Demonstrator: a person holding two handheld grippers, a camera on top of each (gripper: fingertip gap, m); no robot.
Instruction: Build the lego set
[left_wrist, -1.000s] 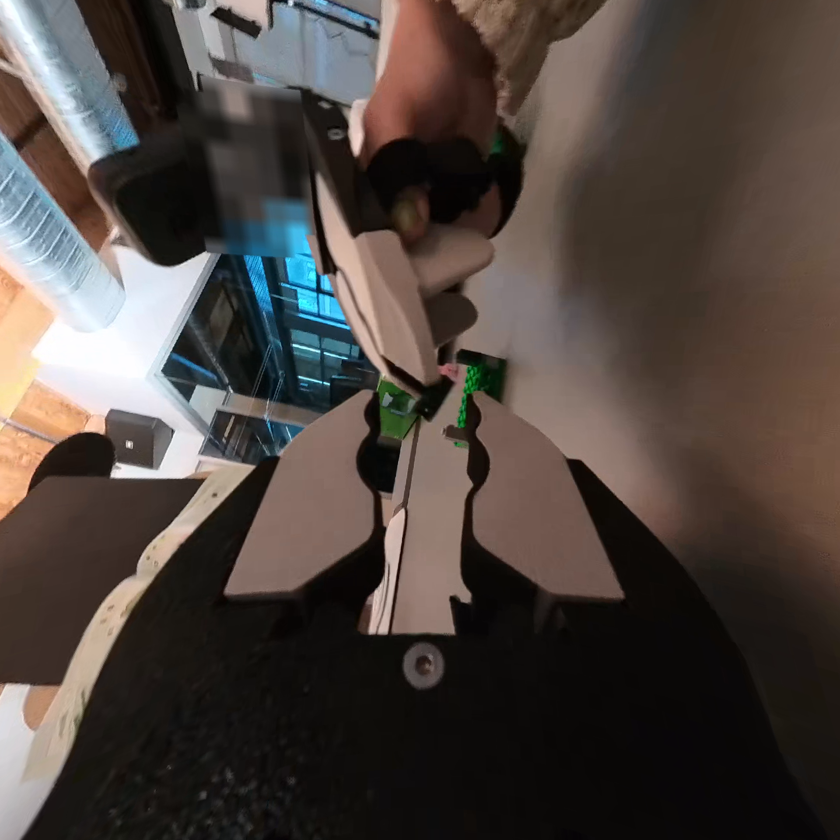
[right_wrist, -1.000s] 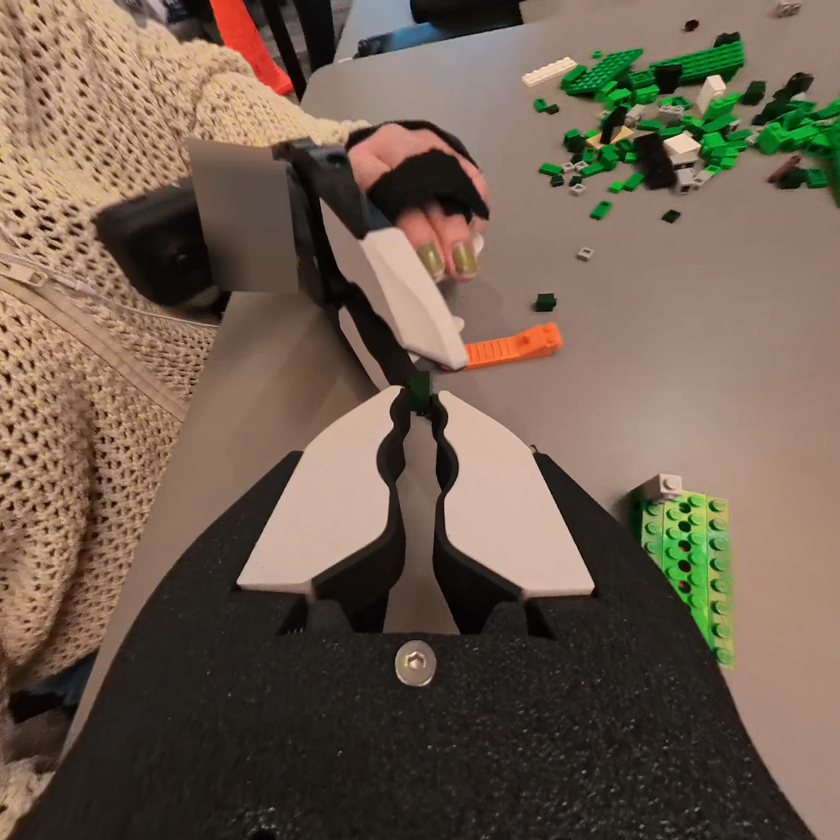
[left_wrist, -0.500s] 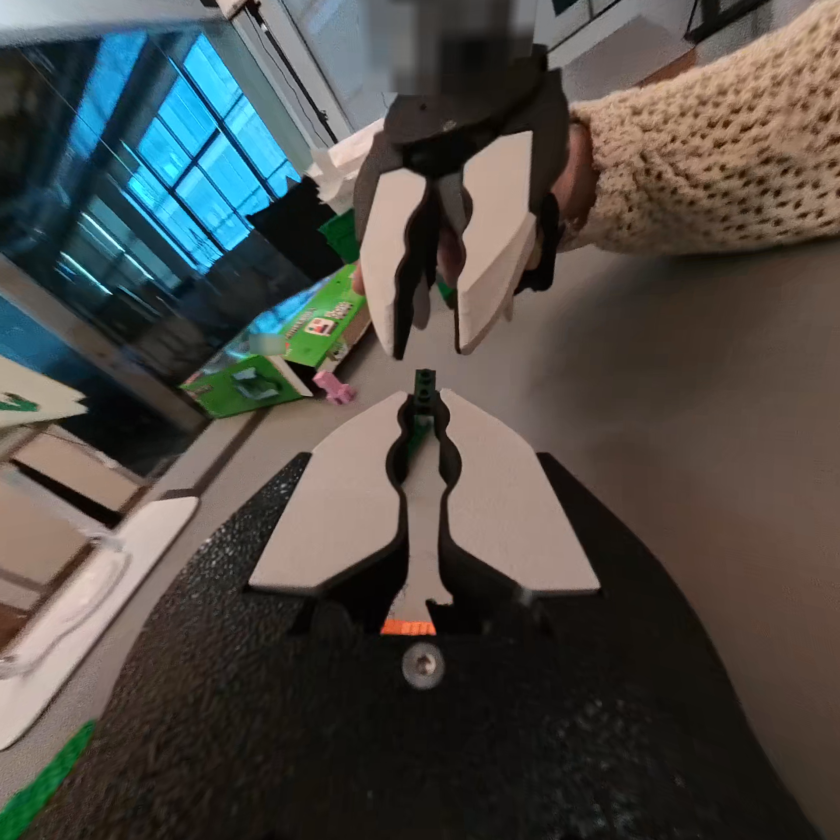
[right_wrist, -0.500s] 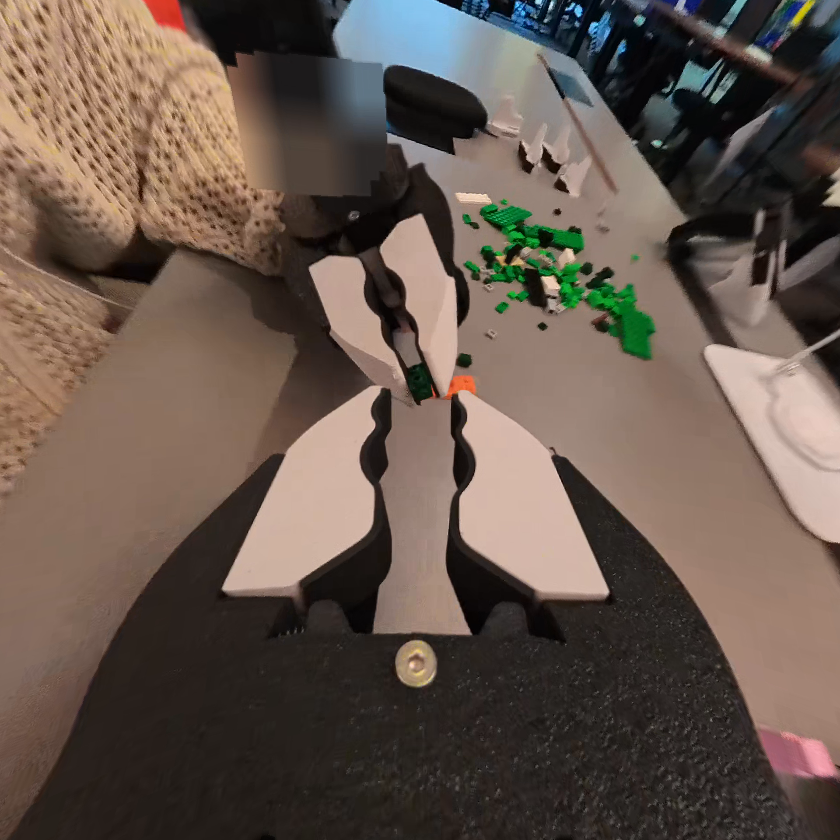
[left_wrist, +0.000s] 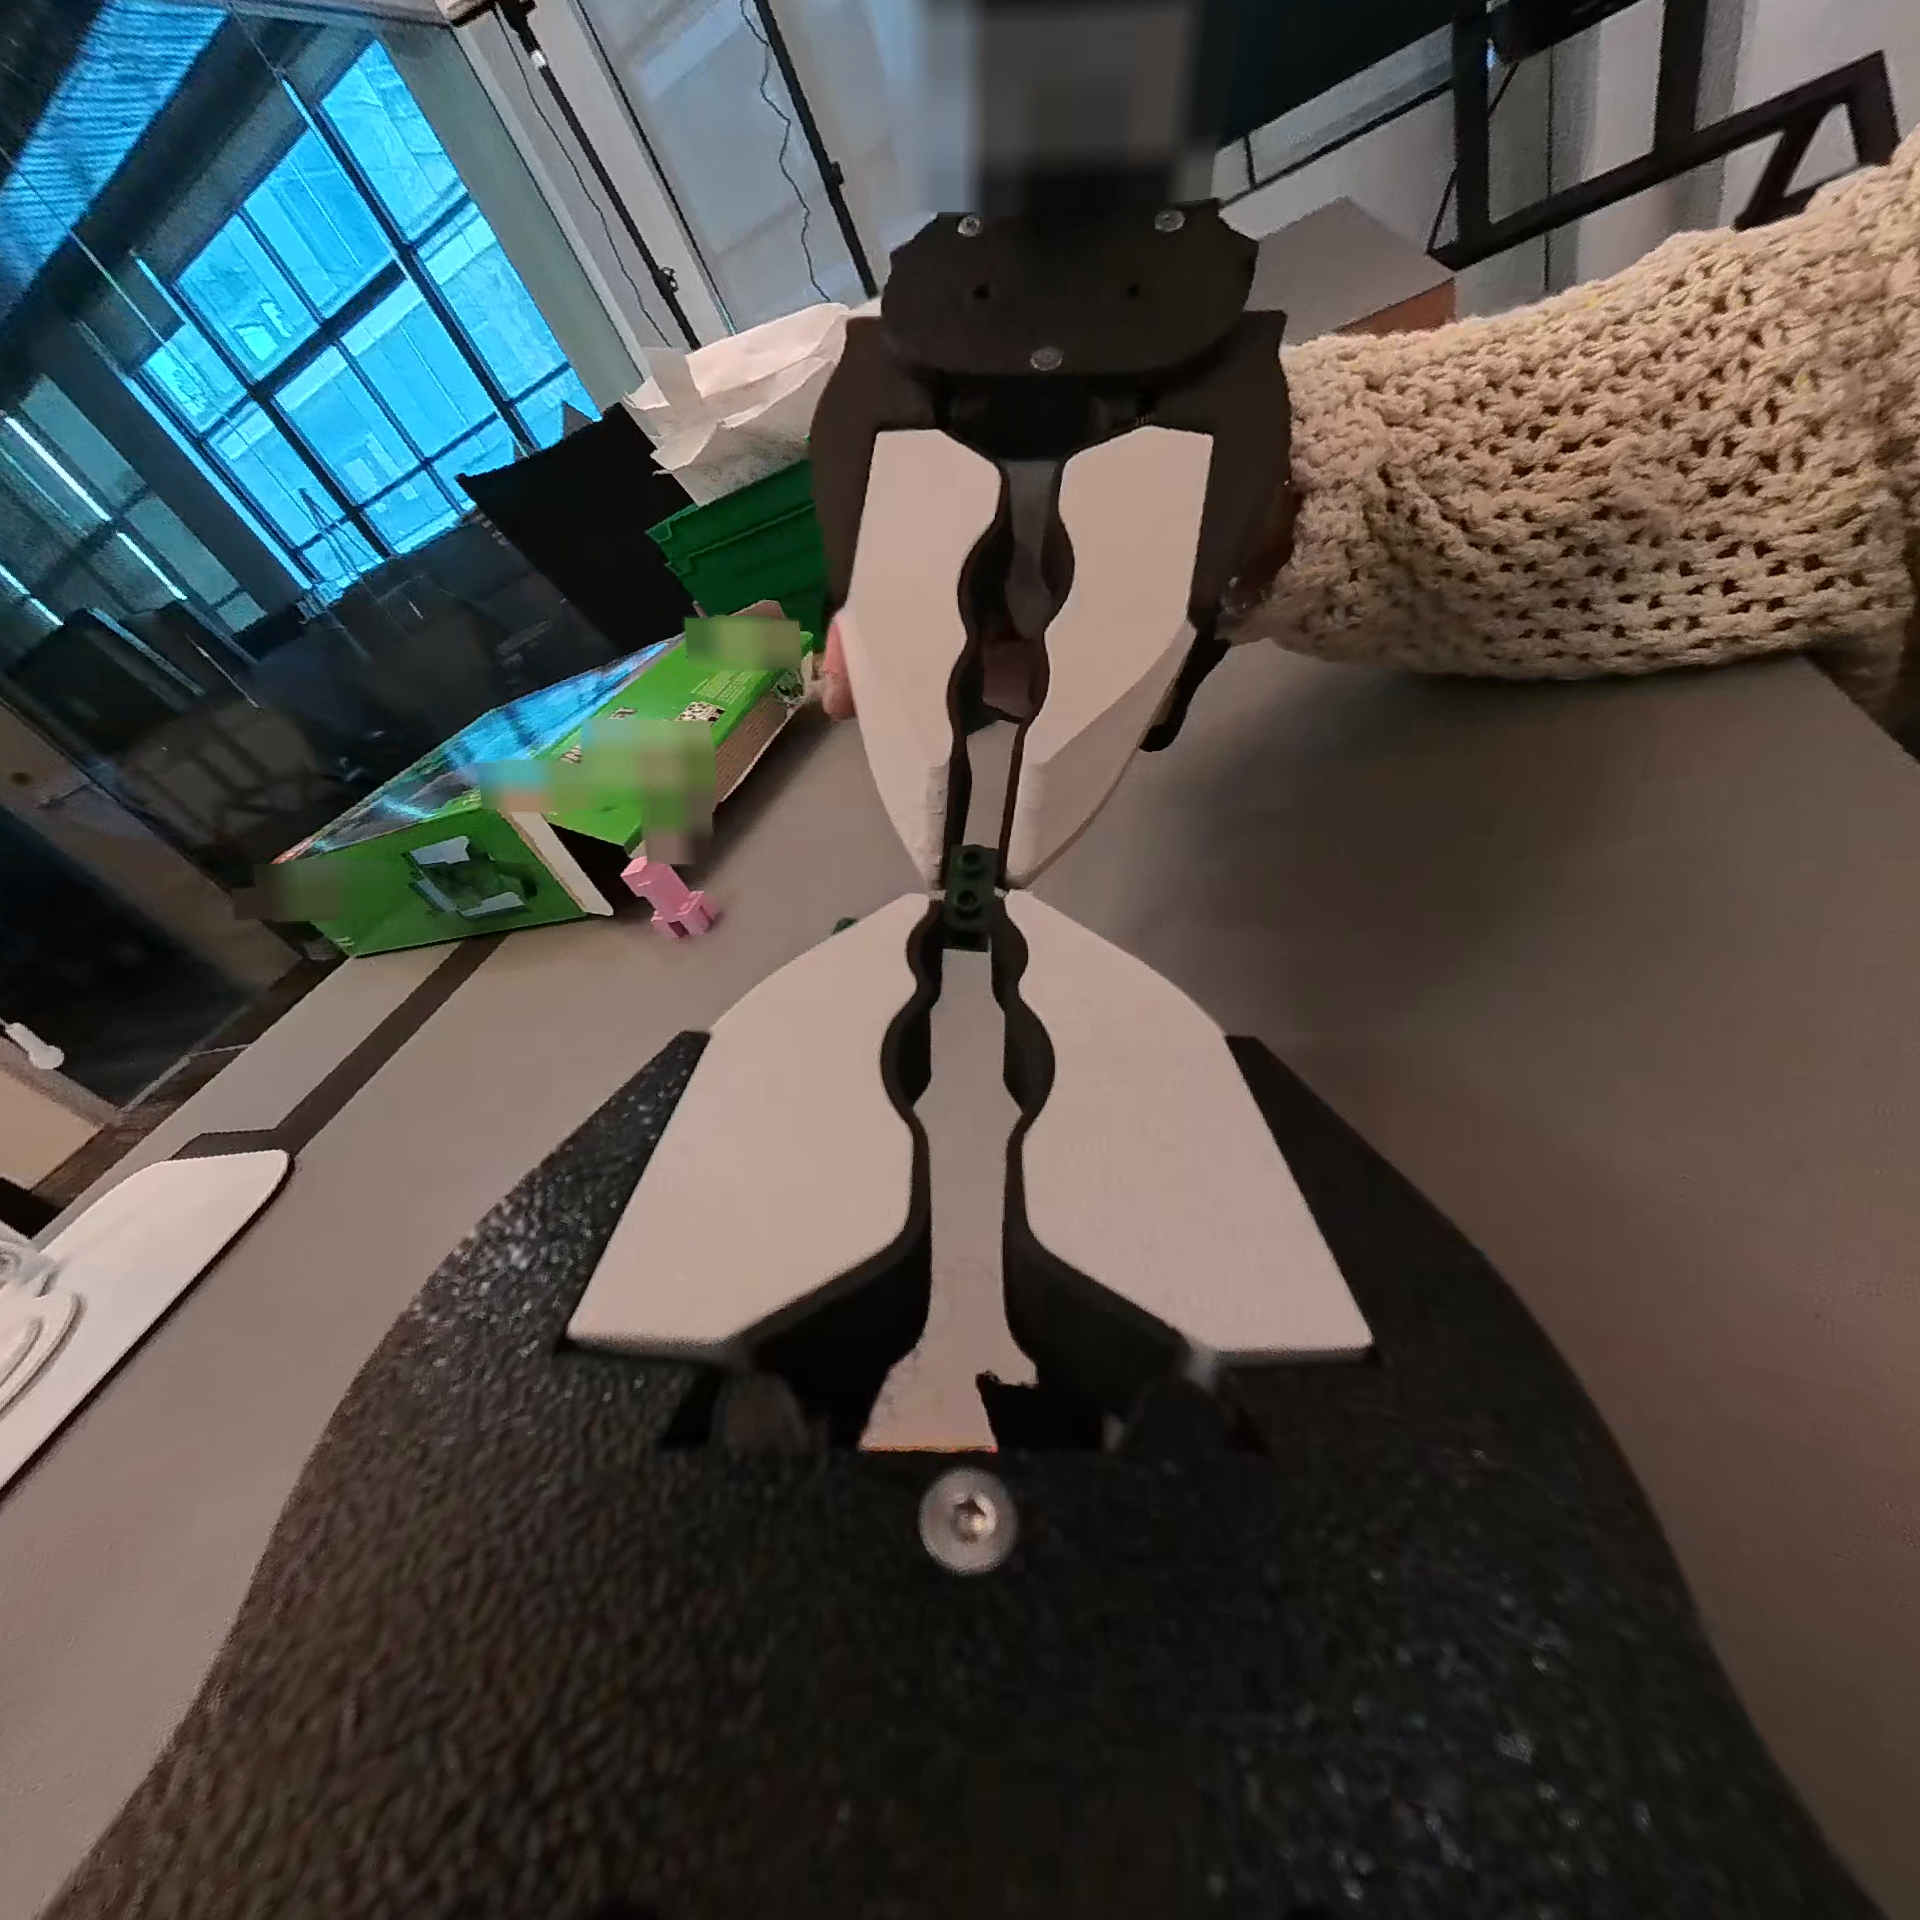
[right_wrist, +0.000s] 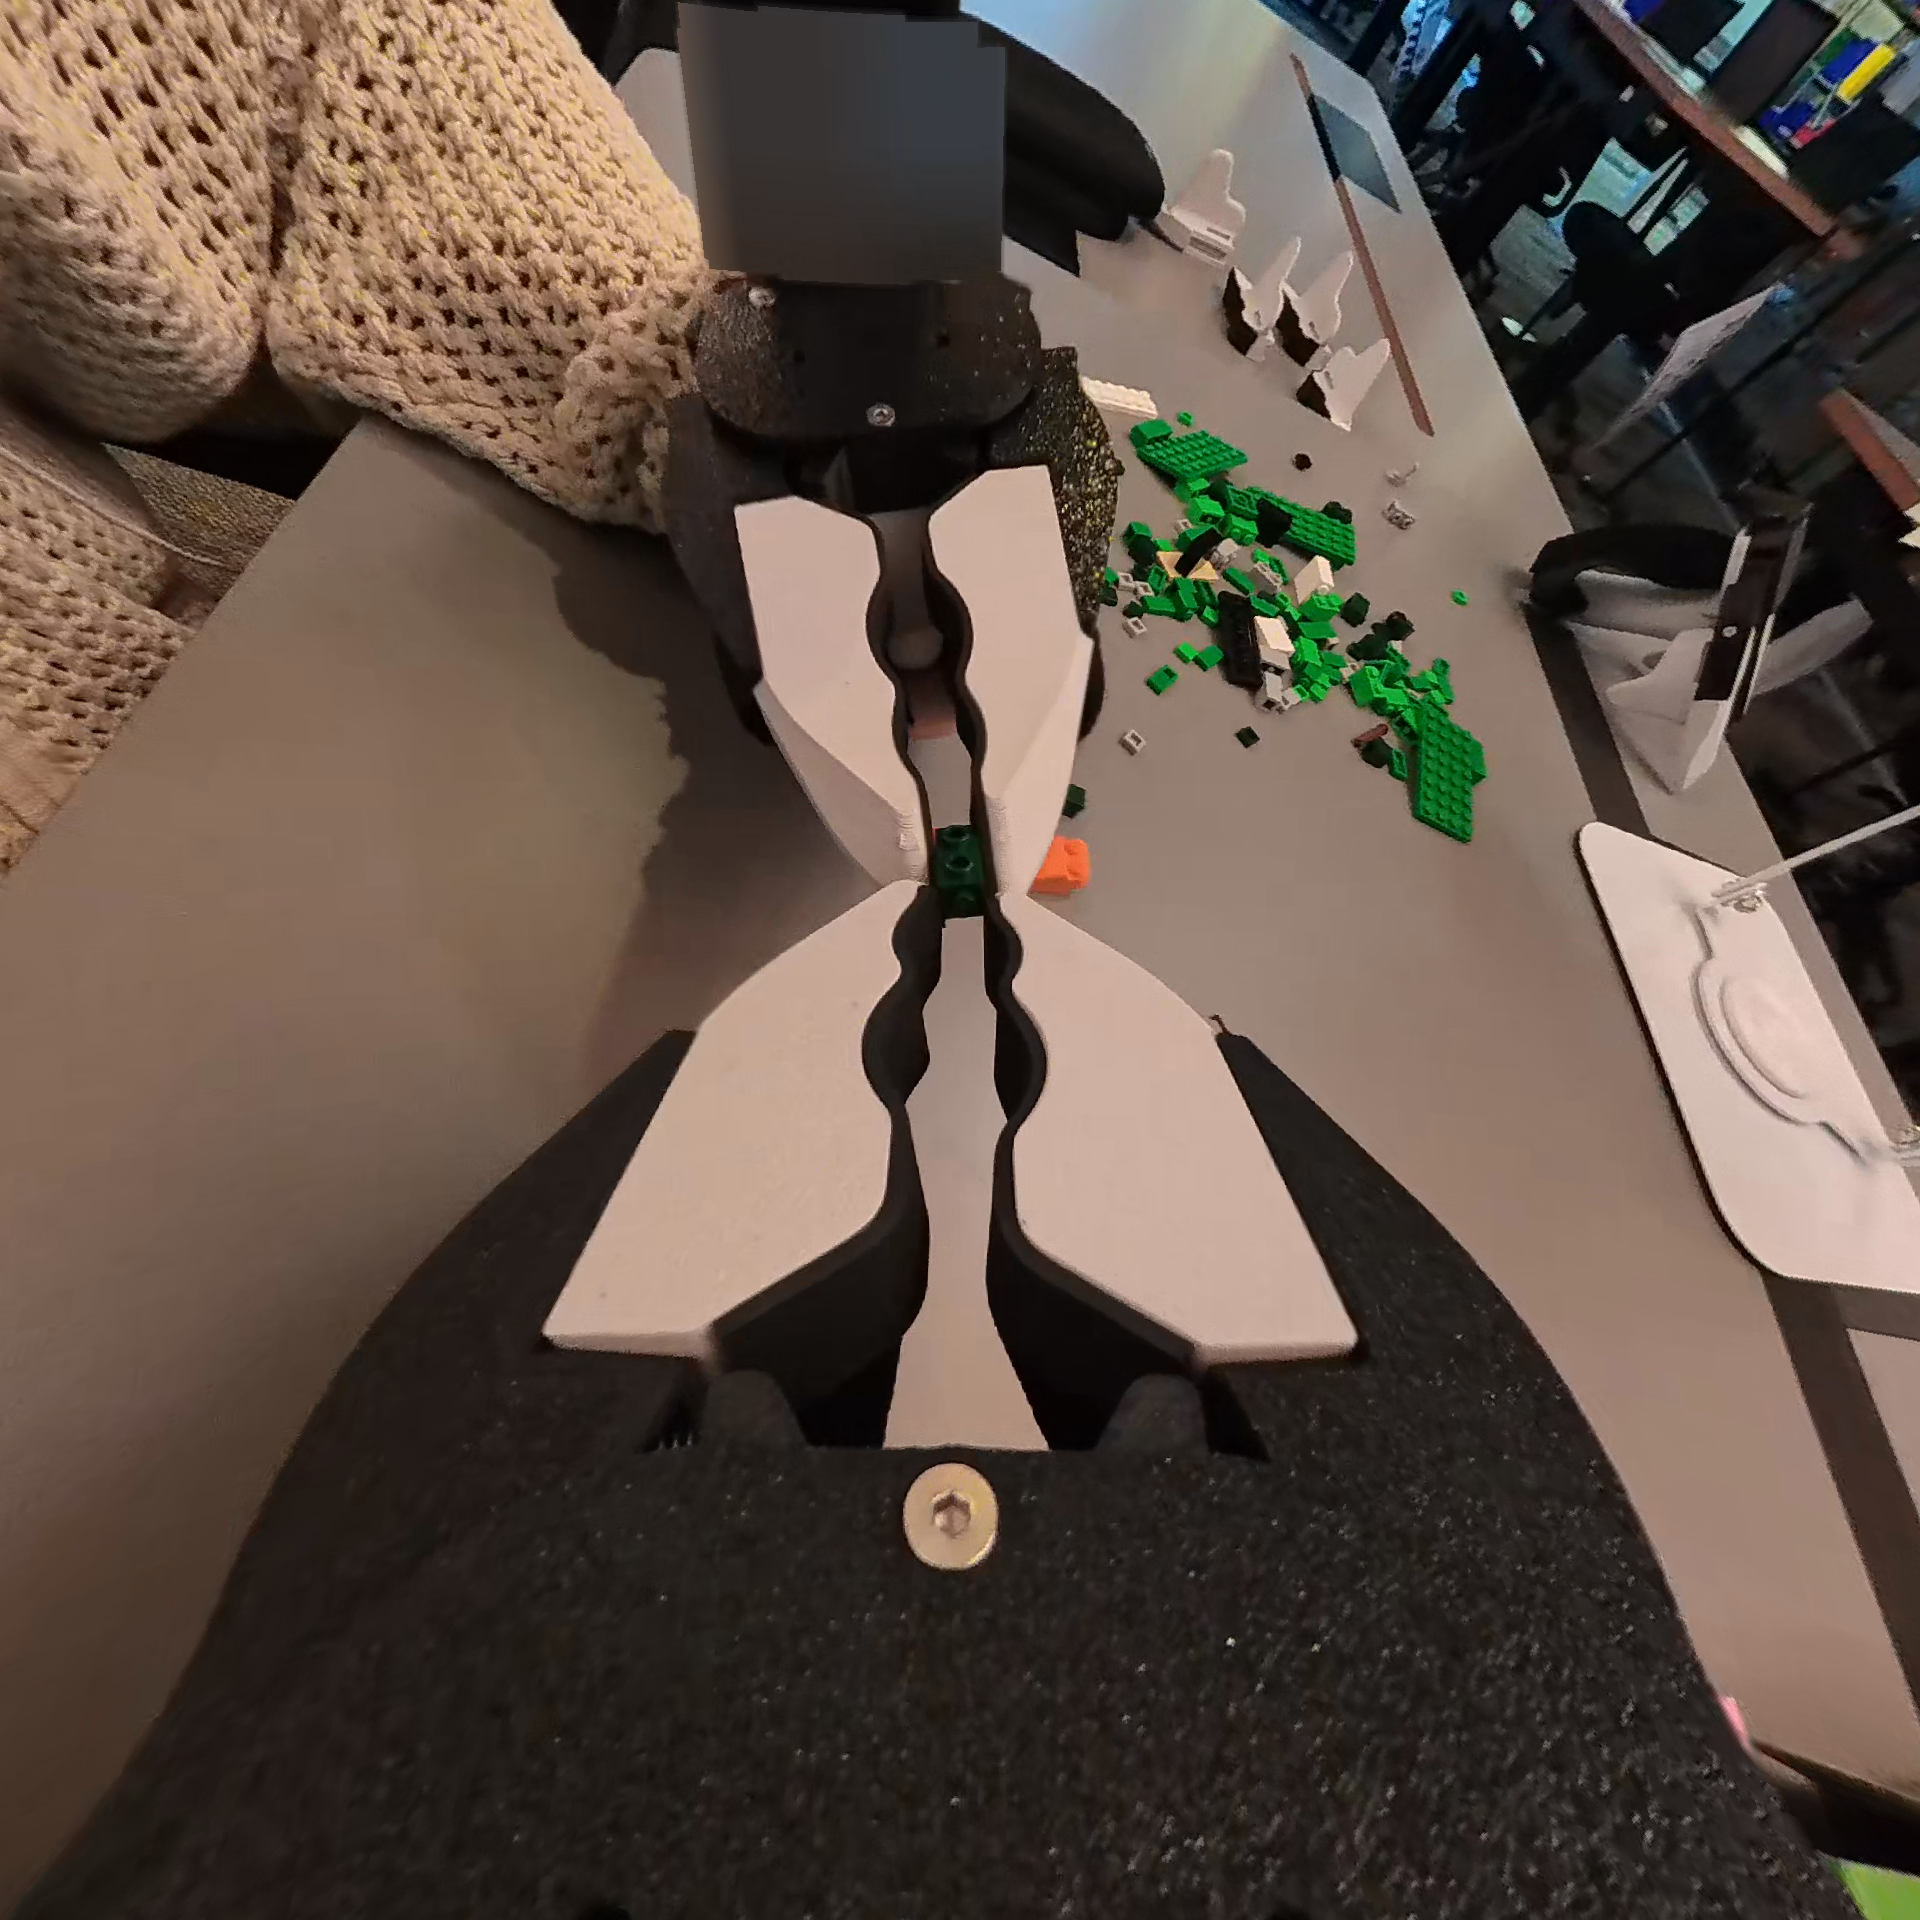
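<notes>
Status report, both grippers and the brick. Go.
Left gripper and right gripper tip to tip above the table, both shut on dark green brick stack. Nothing between them; loose bricks off aside.

The two grippers were met tip to tip above the table (right_wrist: 343, 790), the left gripper (right_wrist: 954, 844) and right gripper (right_wrist: 962, 902) both closed on one dark green brick (right_wrist: 957, 871), so no gap was left between them. Bare grey surface was seen beneath and on the near side of the right gripper. Beyond it, passage was blocked by an orange tool (right_wrist: 1062, 865) just beside the tips and a brick pile (right_wrist: 1288, 613) farther along. The table's right edge was taken by a white plate (right_wrist: 1766, 1060). In the left wrist view, a green box (left_wrist: 499, 831) and pink figure (left_wrist: 673, 900) were found at the far edge, well apart from the tips.
</notes>
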